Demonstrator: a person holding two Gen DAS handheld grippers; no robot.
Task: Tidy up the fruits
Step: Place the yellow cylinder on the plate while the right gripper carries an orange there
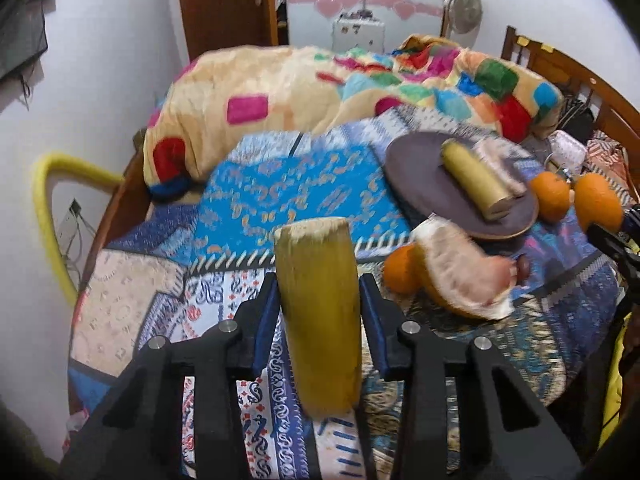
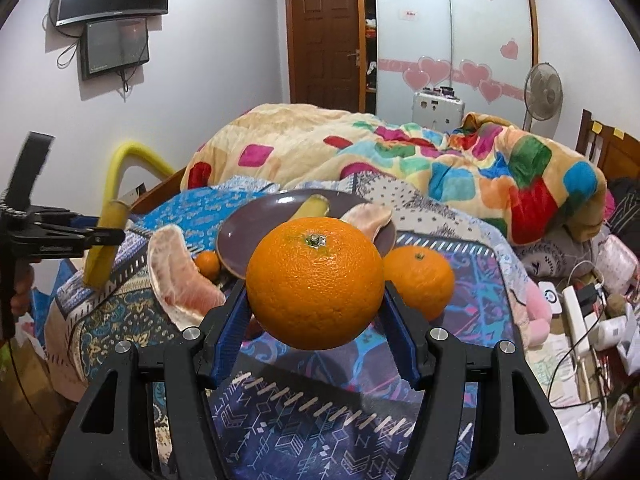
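My left gripper (image 1: 319,300) is shut on a yellow-green cane piece (image 1: 318,312), held upright above the patterned bedspread; it also shows at the left of the right wrist view (image 2: 103,246). My right gripper (image 2: 316,300) is shut on a large orange (image 2: 315,282), which appears at the right edge of the left wrist view (image 1: 598,202). A purple plate (image 1: 424,172) holds another cane piece (image 1: 476,178) and a pomelo wedge (image 2: 370,216). A second pomelo wedge (image 1: 460,272) lies beside a small orange (image 1: 402,274). Another orange (image 2: 420,280) lies right of the plate.
A colourful blanket (image 1: 320,88) is heaped at the back of the bed. A wooden headboard (image 1: 580,76) stands at the right. Cables, a power strip (image 2: 578,320) and small items clutter the right side. A yellow foam tube (image 1: 44,208) curves along the left bed edge.
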